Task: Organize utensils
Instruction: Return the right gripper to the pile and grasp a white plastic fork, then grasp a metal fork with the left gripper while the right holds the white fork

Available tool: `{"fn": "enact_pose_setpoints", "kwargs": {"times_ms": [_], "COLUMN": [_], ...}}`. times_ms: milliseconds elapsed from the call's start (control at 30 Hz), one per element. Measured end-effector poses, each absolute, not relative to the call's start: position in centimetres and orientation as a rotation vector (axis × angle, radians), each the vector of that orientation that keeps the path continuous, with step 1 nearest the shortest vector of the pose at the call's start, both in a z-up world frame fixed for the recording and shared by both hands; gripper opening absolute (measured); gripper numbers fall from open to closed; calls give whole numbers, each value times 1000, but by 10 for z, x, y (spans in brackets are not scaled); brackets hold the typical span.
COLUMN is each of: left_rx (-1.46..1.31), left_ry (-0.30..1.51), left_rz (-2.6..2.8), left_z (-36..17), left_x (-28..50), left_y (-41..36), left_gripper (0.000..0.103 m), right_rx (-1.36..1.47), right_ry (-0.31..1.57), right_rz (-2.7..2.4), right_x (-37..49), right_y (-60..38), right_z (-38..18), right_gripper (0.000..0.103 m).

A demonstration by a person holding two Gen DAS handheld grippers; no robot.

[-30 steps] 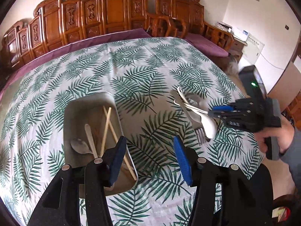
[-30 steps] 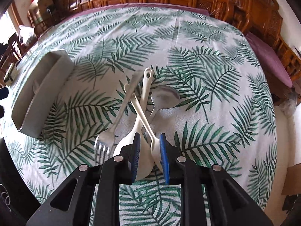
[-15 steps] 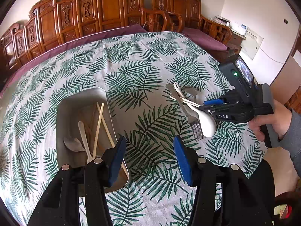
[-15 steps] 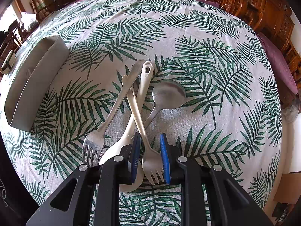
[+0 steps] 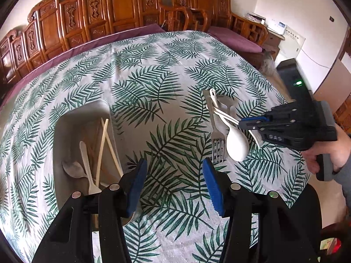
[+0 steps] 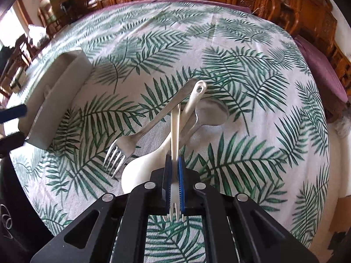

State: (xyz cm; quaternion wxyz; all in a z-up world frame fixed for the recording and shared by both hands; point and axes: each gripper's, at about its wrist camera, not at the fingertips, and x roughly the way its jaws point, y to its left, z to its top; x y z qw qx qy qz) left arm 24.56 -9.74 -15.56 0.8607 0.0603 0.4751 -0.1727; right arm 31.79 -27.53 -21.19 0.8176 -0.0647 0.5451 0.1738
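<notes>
With the right gripper (image 6: 174, 184) clamped on the white fork (image 6: 175, 131) right of the tray (image 5: 65, 127), lift straight clear of the pile; left gripper (image 5: 173, 186) gapes wide.

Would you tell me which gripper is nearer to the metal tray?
Left. The left gripper hangs open just beside the metal tray; the right gripper is across the table, shut on the white plastic fork.
</notes>
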Motion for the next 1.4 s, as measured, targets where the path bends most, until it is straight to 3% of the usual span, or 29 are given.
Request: {"fn": "enact_pose_setpoints", "kwargs": {"times_ms": [433, 867, 1400], "left_rx": [177, 223, 254], "left_ry": [1021, 1086, 1203], "left_rz": [-390, -468, -492], "left_z": [-169, -194, -225], "left_x": [259, 295, 335], "left_y": [-130, -180, -215], "left_gripper": [50, 50, 23], "right_rx": [-53, 21, 12], "right_ry": [1084, 1114, 1112], "right_rz": [255, 218, 225], "right_x": [290, 276, 276], "right_y": [-309, -341, -340], "right_z": [-196, -227, -235], "right_gripper": [6, 6, 9]}}
